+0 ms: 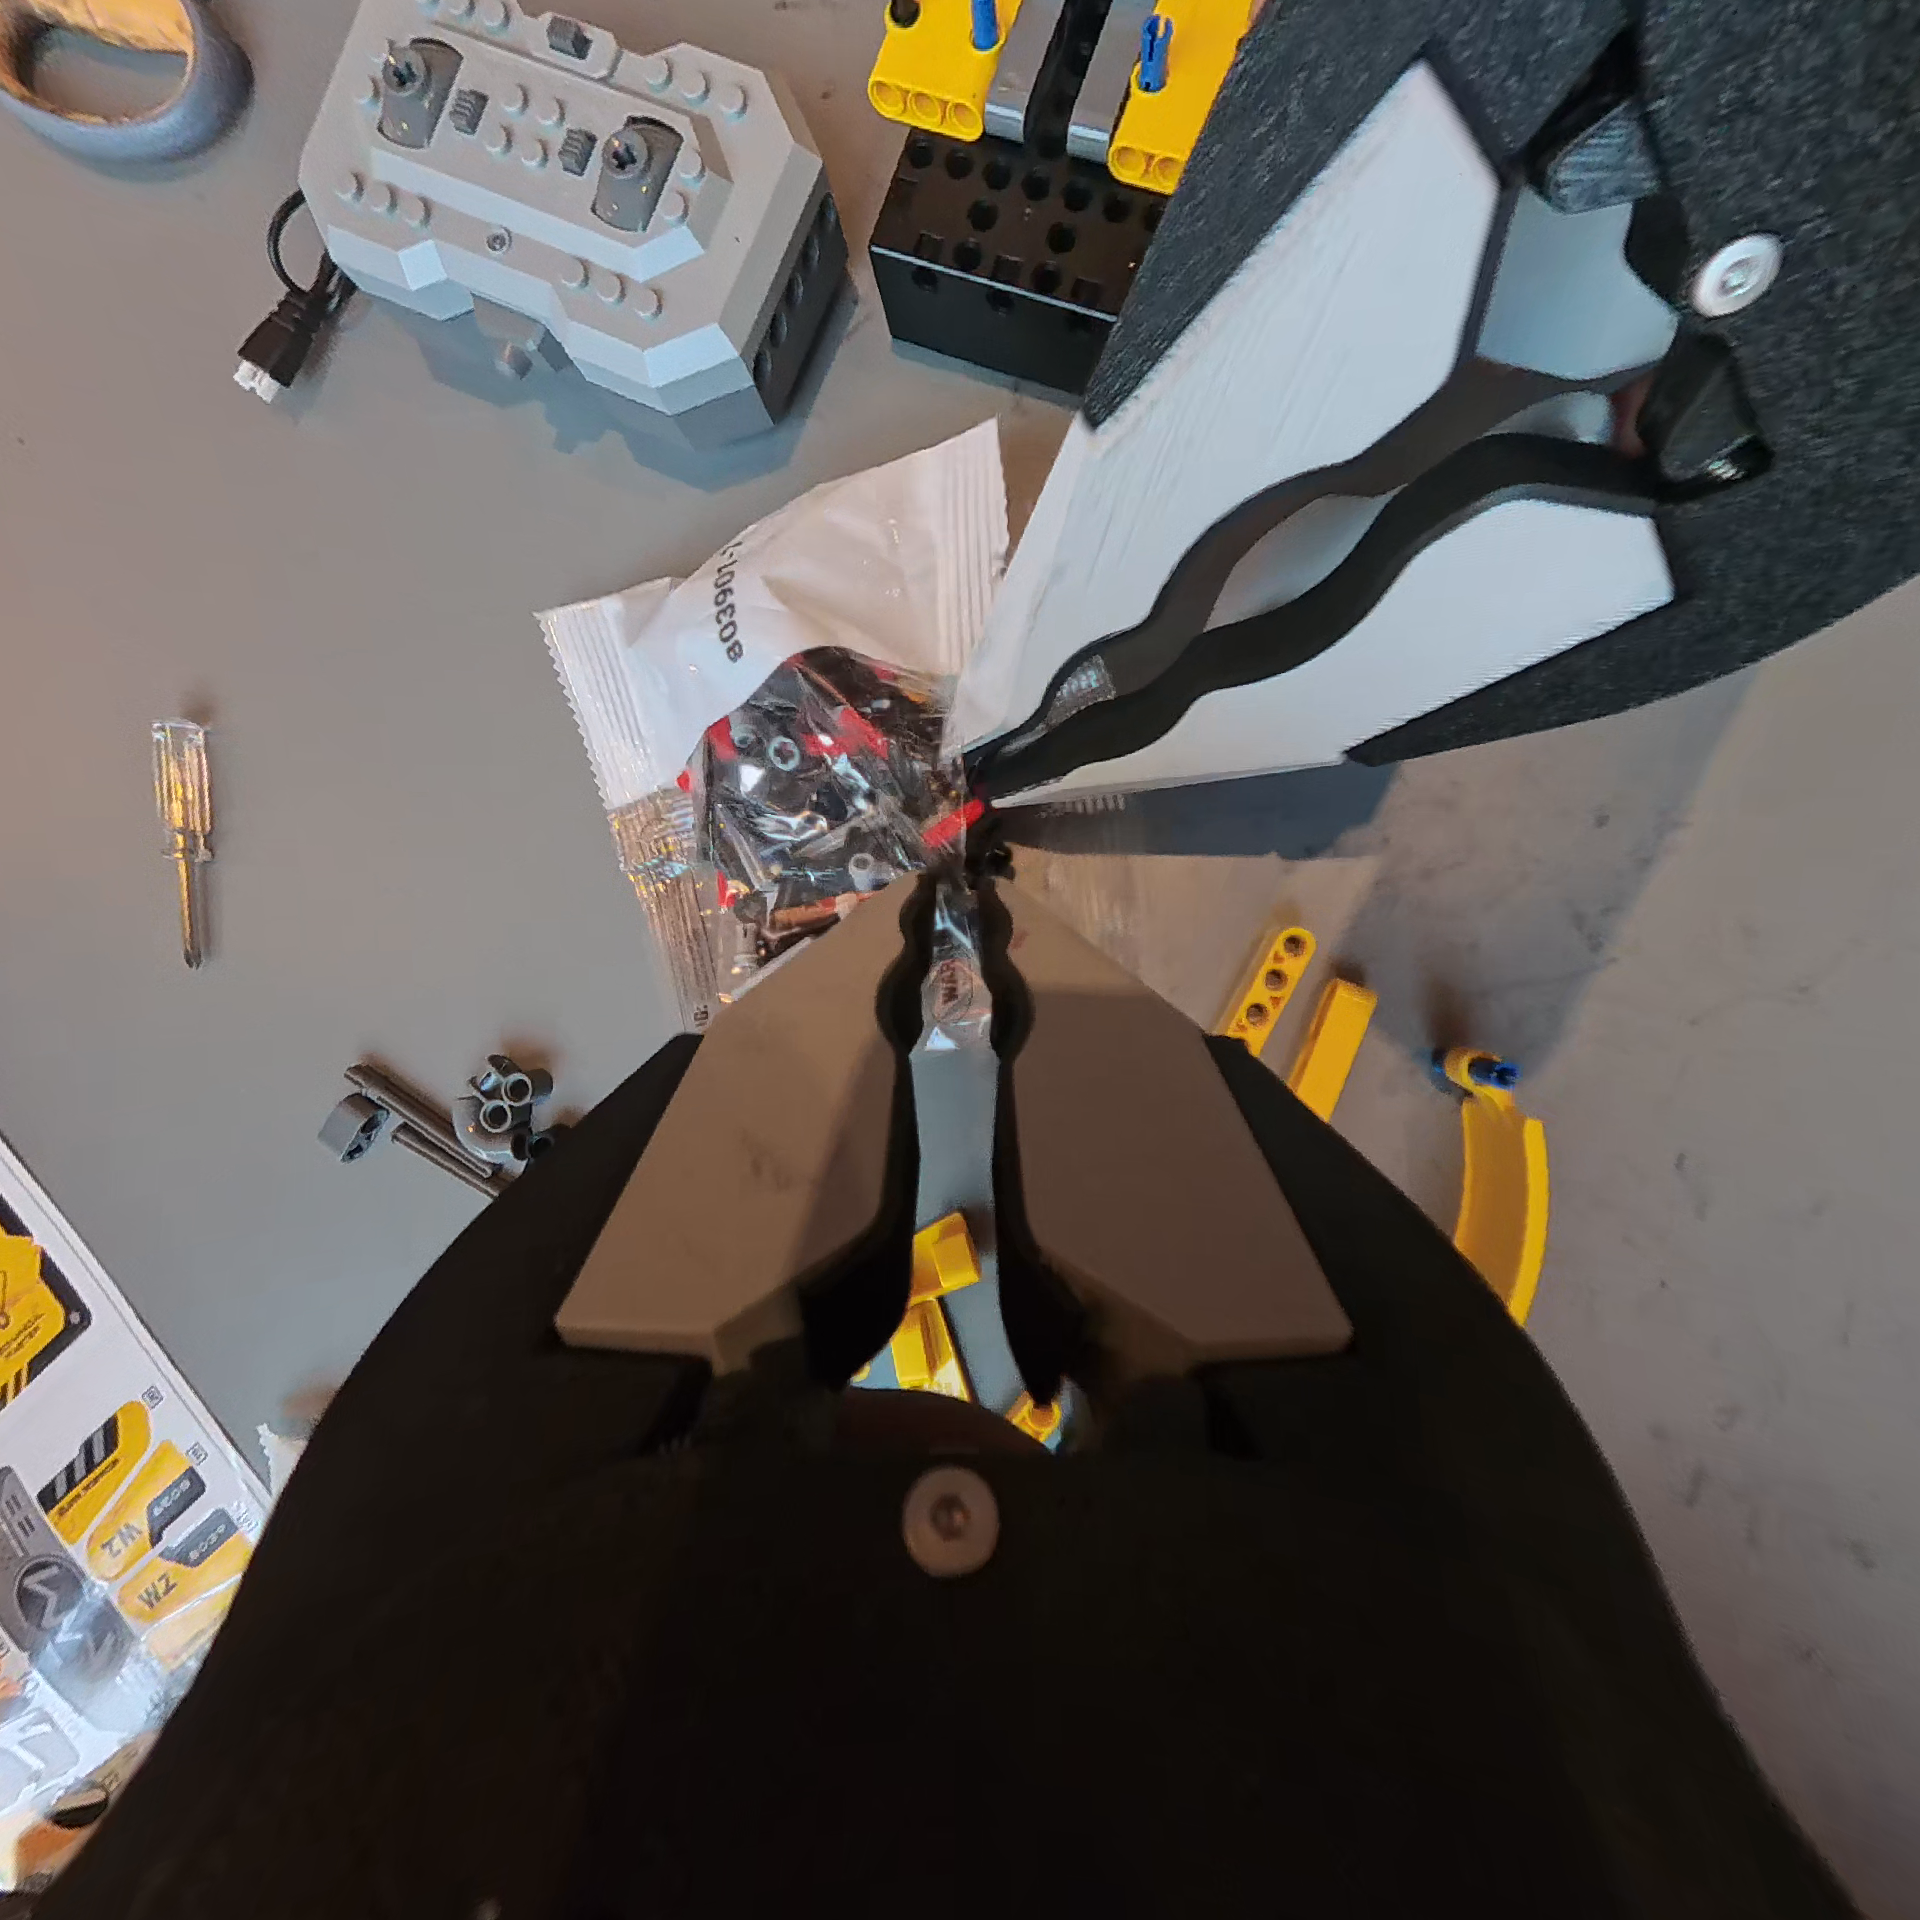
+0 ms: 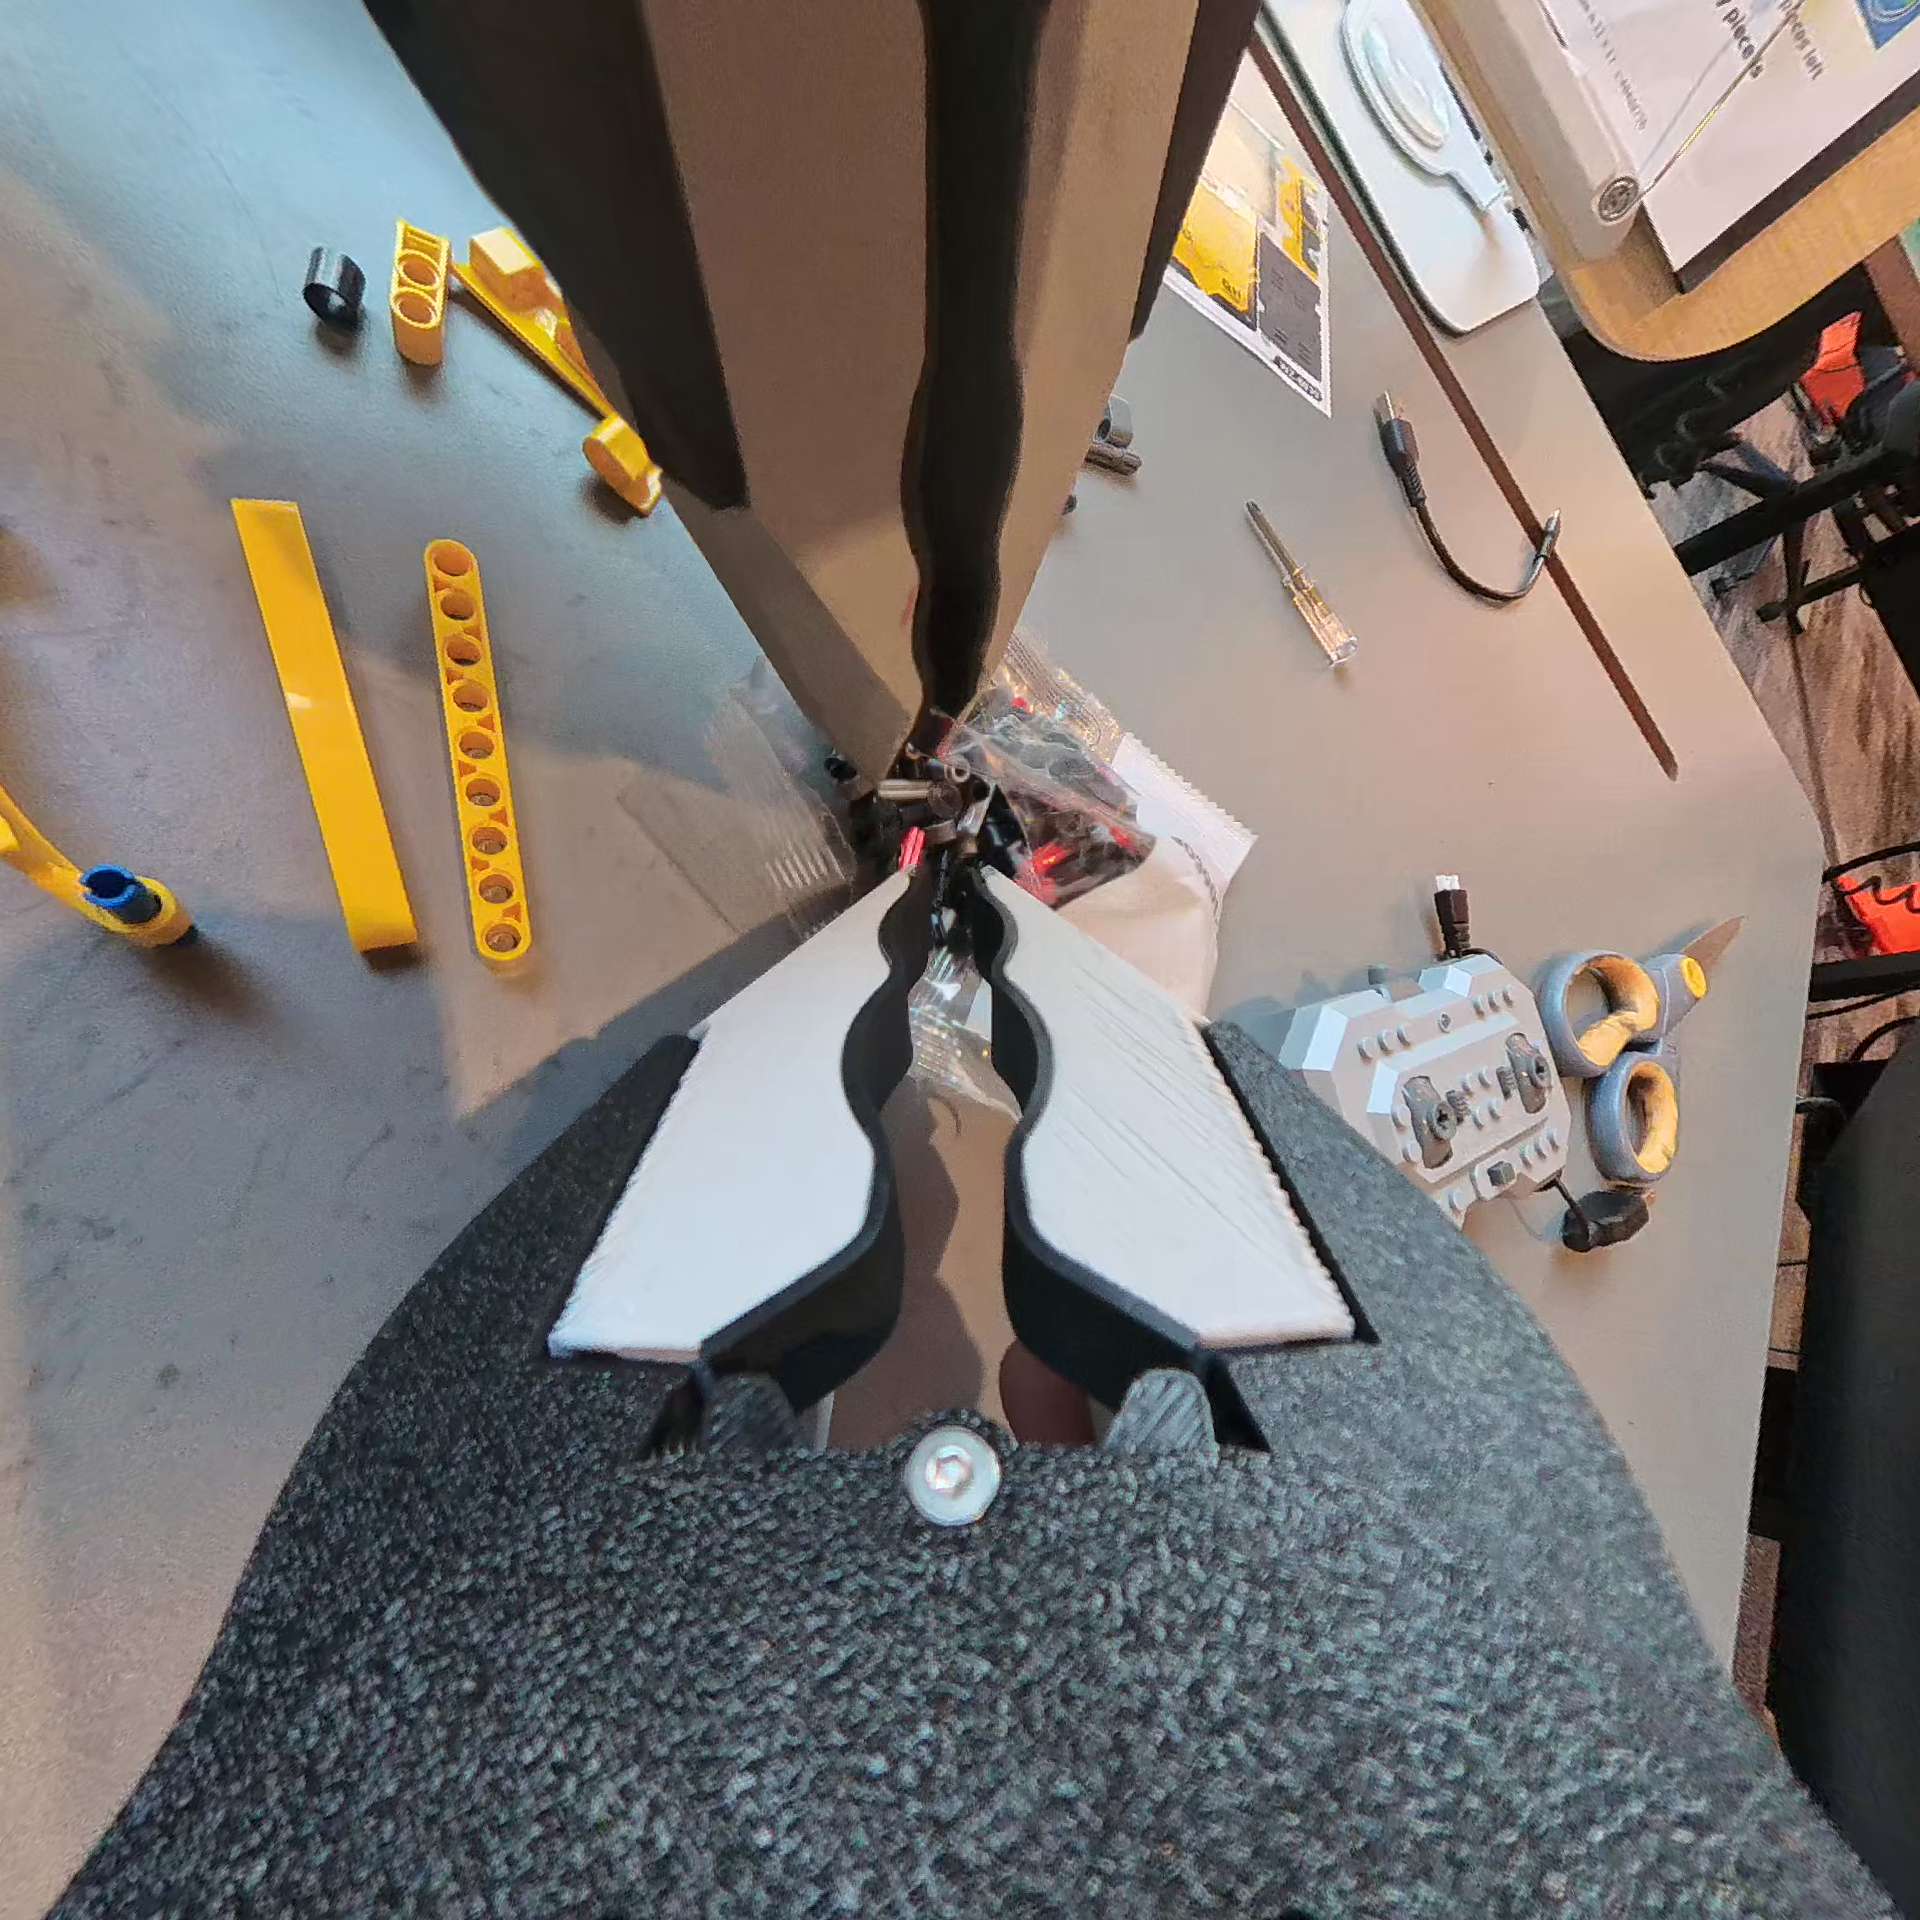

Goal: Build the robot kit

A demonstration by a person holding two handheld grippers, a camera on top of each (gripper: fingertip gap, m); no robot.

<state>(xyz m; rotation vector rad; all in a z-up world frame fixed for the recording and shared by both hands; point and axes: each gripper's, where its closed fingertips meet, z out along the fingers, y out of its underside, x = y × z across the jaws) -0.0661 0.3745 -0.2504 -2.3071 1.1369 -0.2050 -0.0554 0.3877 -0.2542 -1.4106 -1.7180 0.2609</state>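
— Clear plastic, that is what both claws have hold of. The left claw (image 1: pixel 961 883) is closed almost tip to tip, with a fold of the bag (image 1: pixel 810 644) caught between its fingers. The right claw (image 2: pixel 951 883) is pinched just as narrowly, and film shows in its slit too.

— Where does the bag sit?

— On the grey table (image 1: pixel 312 623), between the grey box (image 1: pixel 561 197) and the yellow strips (image 2: pixel 322 727). The pinched corner is drawn up to the claws, which meet nose to nose there, all but touching. I cannot tell whether the rest lies flat or hangs a little.

— Is it a good hold?

— Fair, I would judge. Each claw bites only at its very tip, on thin, slippery film. A deeper bite, with the film further back between the fingers, would be less likely to slip. The two bites sit so close together that any pull would land on one small patch.

— And what is inside?

— Small parts (image 1: pixel 821 790), black, red and grey, crowded right against the pinched corner. A few seem to lie at the fingertips themselves. Whether the bag is open there, I cannot say. Loose bits that size would scatter easily, so slow, level handling over the table seems wise.

— Anything else close by?

— A screwdriver (image 1: pixel 185 821) lies well apart on the far side of the bag. Scissors (image 2: pixel 1621 1049) lie just beside the box.
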